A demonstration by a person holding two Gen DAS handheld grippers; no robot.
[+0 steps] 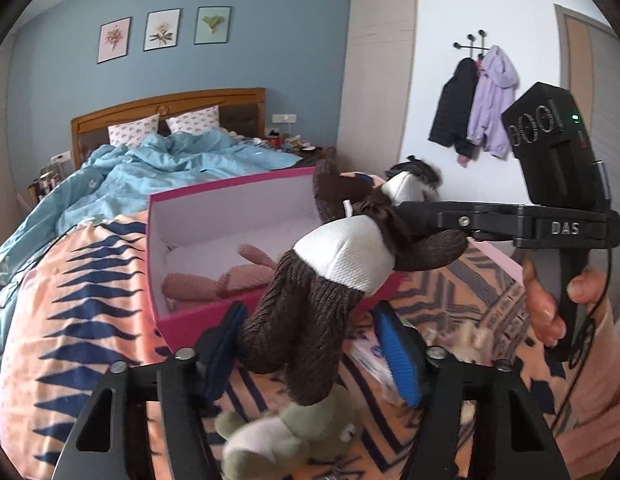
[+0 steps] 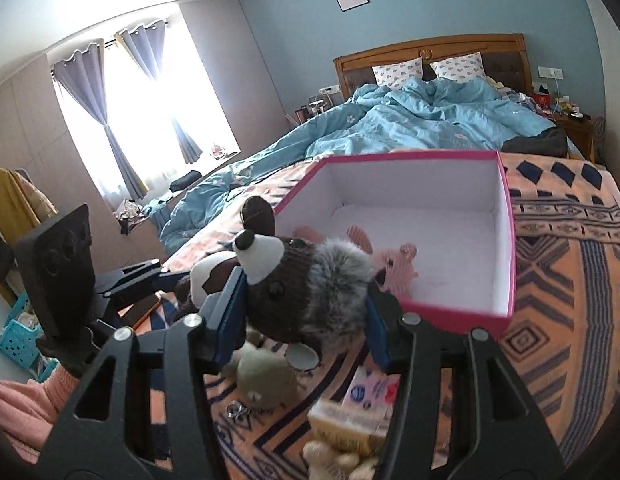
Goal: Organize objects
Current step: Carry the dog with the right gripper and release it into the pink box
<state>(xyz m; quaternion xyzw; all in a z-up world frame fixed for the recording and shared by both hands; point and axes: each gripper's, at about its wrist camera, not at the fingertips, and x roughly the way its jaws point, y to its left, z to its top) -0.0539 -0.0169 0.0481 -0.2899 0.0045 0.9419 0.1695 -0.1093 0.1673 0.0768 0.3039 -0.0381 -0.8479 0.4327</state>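
A brown and white plush toy (image 1: pixel 334 264) hangs in the air in front of an open pink box (image 1: pixel 197 324). My right gripper (image 2: pixel 305 312) is shut on the plush's head (image 2: pixel 310 280); it also shows in the left wrist view (image 1: pixel 430 220), gripping from the right. My left gripper (image 1: pixel 310 344) stands wide around the plush's legs, its blue pads (image 1: pixel 394 348) apart from them. It shows in the right wrist view (image 2: pixel 169 276) at the left. A pink plush (image 2: pixel 394 268) lies inside the box (image 2: pixel 506 216).
On the patterned orange blanket (image 2: pixel 570 280) below lie a green-grey plush (image 1: pixel 285 436), a cream plush (image 2: pixel 334 460), a tissue pack (image 2: pixel 370 392) and a yellow packet (image 2: pixel 346 420). A blue duvet (image 2: pixel 410 124) covers the bed behind the box.
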